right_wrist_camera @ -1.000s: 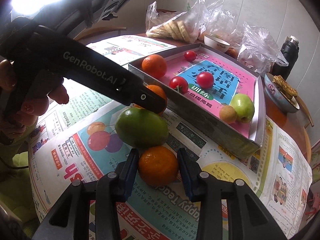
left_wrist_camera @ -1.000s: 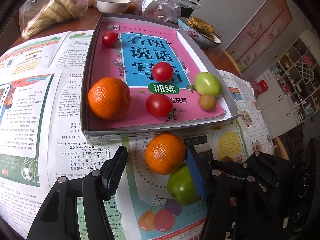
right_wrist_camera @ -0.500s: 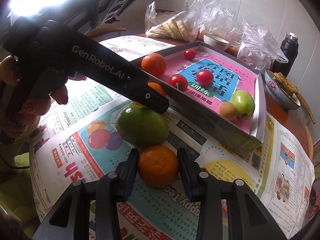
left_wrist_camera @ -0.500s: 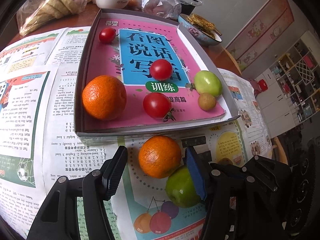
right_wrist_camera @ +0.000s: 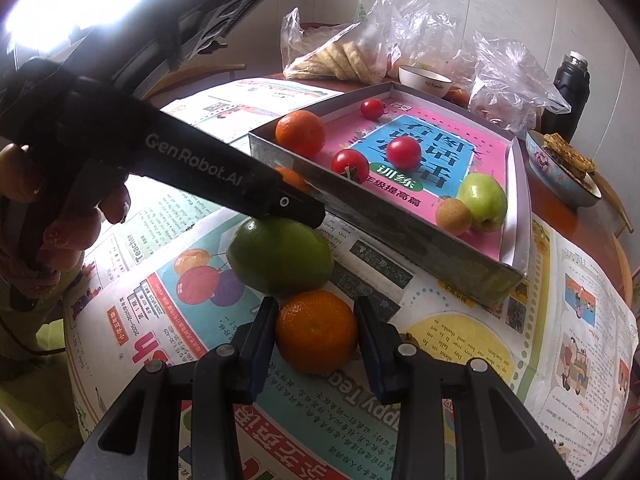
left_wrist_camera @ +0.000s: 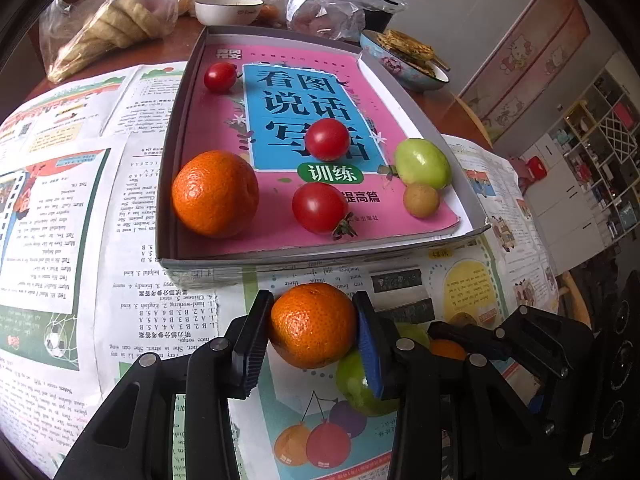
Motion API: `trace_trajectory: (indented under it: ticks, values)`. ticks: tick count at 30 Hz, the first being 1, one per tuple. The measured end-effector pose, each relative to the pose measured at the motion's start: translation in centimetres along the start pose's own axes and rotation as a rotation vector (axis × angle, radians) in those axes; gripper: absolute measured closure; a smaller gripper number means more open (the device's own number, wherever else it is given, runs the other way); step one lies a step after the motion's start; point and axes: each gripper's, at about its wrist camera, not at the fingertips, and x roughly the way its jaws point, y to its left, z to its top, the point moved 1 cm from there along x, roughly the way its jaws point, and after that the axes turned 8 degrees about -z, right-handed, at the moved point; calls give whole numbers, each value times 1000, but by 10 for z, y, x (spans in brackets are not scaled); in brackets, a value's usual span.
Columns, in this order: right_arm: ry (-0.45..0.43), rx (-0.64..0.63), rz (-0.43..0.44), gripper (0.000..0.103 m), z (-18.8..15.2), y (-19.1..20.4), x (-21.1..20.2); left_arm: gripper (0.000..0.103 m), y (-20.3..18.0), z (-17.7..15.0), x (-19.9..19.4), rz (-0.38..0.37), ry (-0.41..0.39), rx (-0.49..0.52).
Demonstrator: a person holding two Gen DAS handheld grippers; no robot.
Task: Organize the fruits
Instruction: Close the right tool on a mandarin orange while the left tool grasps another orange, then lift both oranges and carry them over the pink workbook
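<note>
A shallow grey box [left_wrist_camera: 168,184] lined with a pink book holds an orange [left_wrist_camera: 215,194], three red tomatoes [left_wrist_camera: 319,208], a green fruit [left_wrist_camera: 422,163] and a small brown fruit [left_wrist_camera: 421,200]. My left gripper [left_wrist_camera: 312,326] is shut on an orange [left_wrist_camera: 313,325] just in front of the box. My right gripper [right_wrist_camera: 316,330] is shut on another orange [right_wrist_camera: 316,332] on the newspaper. A large green fruit [right_wrist_camera: 280,256] lies between the two oranges, touching the right one. The box also shows in the right wrist view [right_wrist_camera: 360,208].
Newspaper [left_wrist_camera: 60,240] covers the round table. Behind the box stand a white bowl [left_wrist_camera: 229,9], plastic bags of food [left_wrist_camera: 116,24], a dark flask [right_wrist_camera: 570,84] and a patterned bowl of snacks [left_wrist_camera: 404,64]. The left gripper's body [right_wrist_camera: 192,168] crosses the right wrist view.
My left gripper's fingers have closed from wide open onto the orange in front of the box. The right gripper stays shut on its orange.
</note>
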Motion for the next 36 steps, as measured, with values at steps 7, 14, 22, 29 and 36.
trace_trajectory:
  ticks: [7, 14, 22, 29, 36]
  values:
    - [-14, 29, 9, 64, 0, -4, -2, 61, 6, -8, -18, 18, -33, -6]
    - [-33, 61, 4, 64, 1, -11, -9, 61, 10, -12, -34, 42, -67, -6]
    - [-63, 86, 2, 64, 4, -14, -18, 61, 10, -16, -48, 48, -93, -1]
    - [-90, 104, 1, 64, 8, -17, -26, 61, 5, -17, -58, 55, -120, 11]
    - [-111, 128, -8, 64, 10, -23, -33, 61, -2, -16, -66, 54, -142, 27]
